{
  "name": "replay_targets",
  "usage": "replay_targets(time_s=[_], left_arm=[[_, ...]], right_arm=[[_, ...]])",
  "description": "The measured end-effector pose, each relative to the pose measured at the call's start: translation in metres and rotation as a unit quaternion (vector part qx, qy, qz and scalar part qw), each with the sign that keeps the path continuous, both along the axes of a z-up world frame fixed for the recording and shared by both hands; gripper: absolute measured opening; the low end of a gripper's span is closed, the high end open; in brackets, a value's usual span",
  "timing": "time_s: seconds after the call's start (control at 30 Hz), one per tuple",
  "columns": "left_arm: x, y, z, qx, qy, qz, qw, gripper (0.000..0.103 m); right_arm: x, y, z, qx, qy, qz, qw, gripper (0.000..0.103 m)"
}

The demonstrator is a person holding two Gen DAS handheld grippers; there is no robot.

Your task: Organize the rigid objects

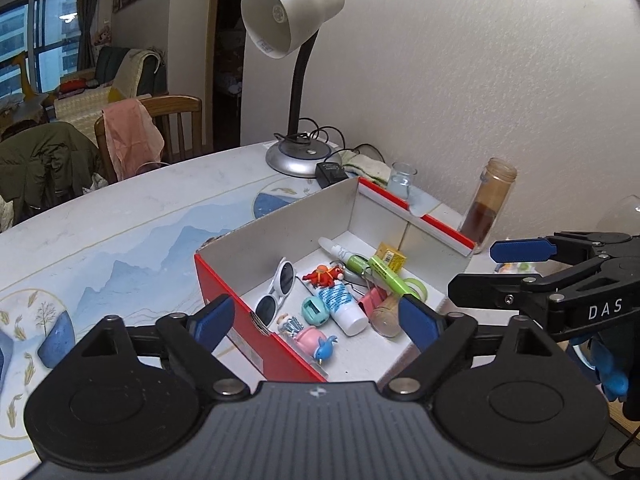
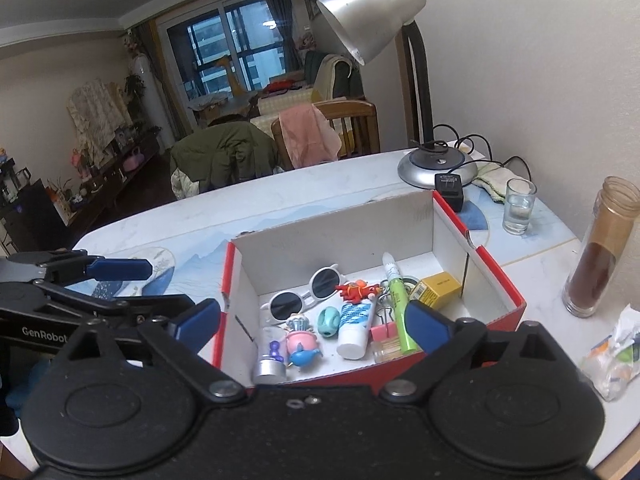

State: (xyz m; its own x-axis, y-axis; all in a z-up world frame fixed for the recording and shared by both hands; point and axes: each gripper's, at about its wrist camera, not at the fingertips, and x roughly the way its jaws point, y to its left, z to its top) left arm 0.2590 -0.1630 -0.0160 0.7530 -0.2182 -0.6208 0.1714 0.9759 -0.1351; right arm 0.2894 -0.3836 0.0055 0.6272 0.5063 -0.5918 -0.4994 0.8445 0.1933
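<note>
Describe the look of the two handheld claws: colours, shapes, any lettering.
Both claws are matte black plastic with two round hinge housings, silver pivot screws and angular linkage arms ending in blue pads. The left claw reads "GenRobot" on its side in the right wrist view; the right claw reads "DAS" in the left wrist view. No sleeve is clearly identifiable.

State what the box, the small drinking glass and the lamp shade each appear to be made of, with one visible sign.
Box: cardboard, glossy red outside, matte white inside; folded flaps.
Drinking glass: clear glass, see-through.
Lamp shade: probably painted metal or plastic; smooth silver sheen.
</note>
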Motion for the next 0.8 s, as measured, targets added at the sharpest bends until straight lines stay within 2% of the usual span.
replay_targets(time_s=[0.07, 0.8], left_arm=[[-0.005, 0.001, 0.001, -0.001, -0.004, -0.002, 1.0, 0.102], [-0.043, 0.008, 0.012, -0.009, -0.043, -0.024, 0.9987, 0.102]], right_arm=[[-0.005, 0.0, 0.002, 0.004, -0.003, -0.005, 1.0, 0.101], [-0.05, 0.006, 0.015, 0.027, -0.021, -0.037, 0.999, 0.103]])
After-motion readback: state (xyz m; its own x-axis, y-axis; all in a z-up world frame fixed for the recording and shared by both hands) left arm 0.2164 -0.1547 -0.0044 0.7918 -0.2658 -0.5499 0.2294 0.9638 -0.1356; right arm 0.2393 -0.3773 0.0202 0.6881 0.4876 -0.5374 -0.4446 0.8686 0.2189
